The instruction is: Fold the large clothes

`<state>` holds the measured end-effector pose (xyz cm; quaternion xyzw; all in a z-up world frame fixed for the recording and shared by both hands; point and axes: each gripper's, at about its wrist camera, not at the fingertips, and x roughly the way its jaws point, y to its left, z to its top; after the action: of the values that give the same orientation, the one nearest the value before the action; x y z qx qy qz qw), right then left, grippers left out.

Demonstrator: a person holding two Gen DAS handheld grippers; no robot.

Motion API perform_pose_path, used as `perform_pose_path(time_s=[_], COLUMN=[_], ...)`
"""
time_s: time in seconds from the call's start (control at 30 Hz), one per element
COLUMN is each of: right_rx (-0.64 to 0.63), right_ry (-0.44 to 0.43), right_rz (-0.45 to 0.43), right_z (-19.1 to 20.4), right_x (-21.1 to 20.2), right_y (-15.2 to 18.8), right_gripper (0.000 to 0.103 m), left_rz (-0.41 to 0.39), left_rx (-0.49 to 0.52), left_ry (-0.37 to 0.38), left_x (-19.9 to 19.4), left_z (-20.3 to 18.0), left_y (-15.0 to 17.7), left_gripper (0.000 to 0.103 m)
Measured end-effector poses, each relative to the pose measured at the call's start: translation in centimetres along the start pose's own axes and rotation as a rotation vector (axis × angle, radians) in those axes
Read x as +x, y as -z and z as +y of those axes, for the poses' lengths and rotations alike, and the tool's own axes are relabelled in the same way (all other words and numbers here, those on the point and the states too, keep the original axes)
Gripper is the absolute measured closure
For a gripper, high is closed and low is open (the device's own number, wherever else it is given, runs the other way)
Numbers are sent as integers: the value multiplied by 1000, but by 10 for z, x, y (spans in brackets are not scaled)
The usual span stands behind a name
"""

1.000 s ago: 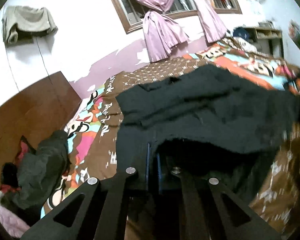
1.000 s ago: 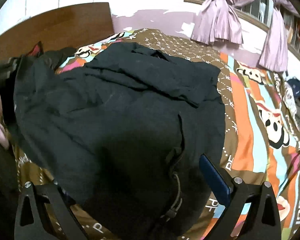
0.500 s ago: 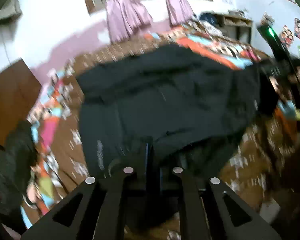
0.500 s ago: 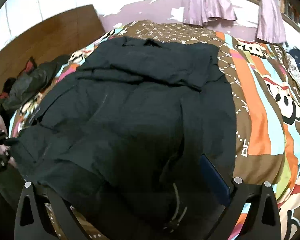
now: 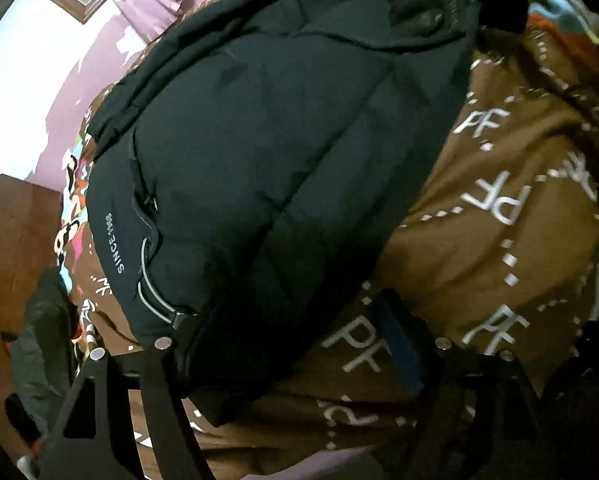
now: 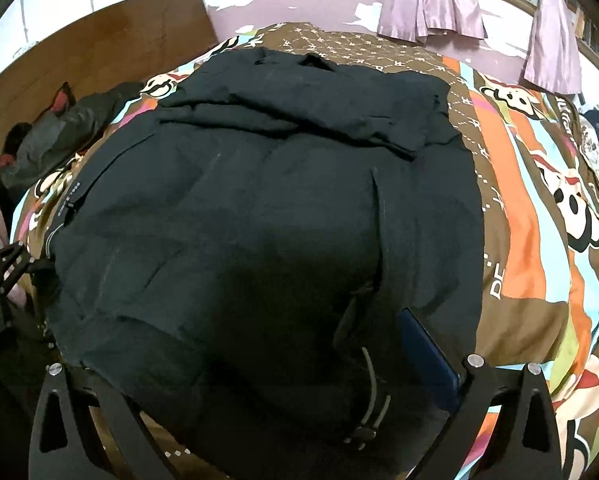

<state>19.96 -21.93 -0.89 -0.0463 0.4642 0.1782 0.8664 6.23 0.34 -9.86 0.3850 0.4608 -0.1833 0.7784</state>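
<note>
A large black padded jacket lies spread flat on the bed, collar end far, hem toward me. In the left wrist view the jacket shows "SINCE 1988" lettering on its left edge and a drawcord loop at the hem corner. My left gripper is open, its fingers wide apart at the jacket's near-left hem corner, nothing held. My right gripper is open, its fingers straddling the near hem without gripping it. The left gripper also shows in the right wrist view at the jacket's left edge.
The bed has a brown and orange cartoon-print cover. A wooden headboard stands at the left, with a heap of grey clothes against it. Purple curtains hang at the far wall.
My left gripper was shut on the jacket's hem and has now opened and let go. The jacket has been pulled flat and lowered onto the bed. The right gripper stayed open.
</note>
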Motion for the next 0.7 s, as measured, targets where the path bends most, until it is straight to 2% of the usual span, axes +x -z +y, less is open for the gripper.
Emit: perform_pose_path(time_s=[0.07, 0.2, 0.23, 0.27, 0.43, 0.53, 0.63, 0.7], right_rx=[0, 14, 17, 20, 1, -52, -150, -233], right_ry=[-3, -15, -18, -21, -18, -2, 79, 156], right_rz=[6, 31, 39, 47, 46, 43, 53, 61], right_z=[0, -5, -5, -6, -4, 3, 15, 25], right_x=[1, 6, 7, 9, 10, 8, 12, 18], right_y=[4, 21, 26, 32, 65, 81, 94, 103], right_gripper=[0, 0, 0, 0, 0, 0, 0, 0], left_rz=[26, 33, 25, 13, -11, -16, -44, -71], left_rx=[-2, 10, 10, 12, 10, 18, 19, -17], left_ry=[-25, -73, -90, -121, -214, -243, -275, -263], left_x=[8, 14, 15, 12, 12, 18, 17, 13], left_z=[-3, -10, -13, -14, -9, -3, 0, 7], left_y=[-2, 2, 2, 2, 3, 3, 2, 2], left_gripper=[27, 29, 34, 44, 74, 79, 89, 92])
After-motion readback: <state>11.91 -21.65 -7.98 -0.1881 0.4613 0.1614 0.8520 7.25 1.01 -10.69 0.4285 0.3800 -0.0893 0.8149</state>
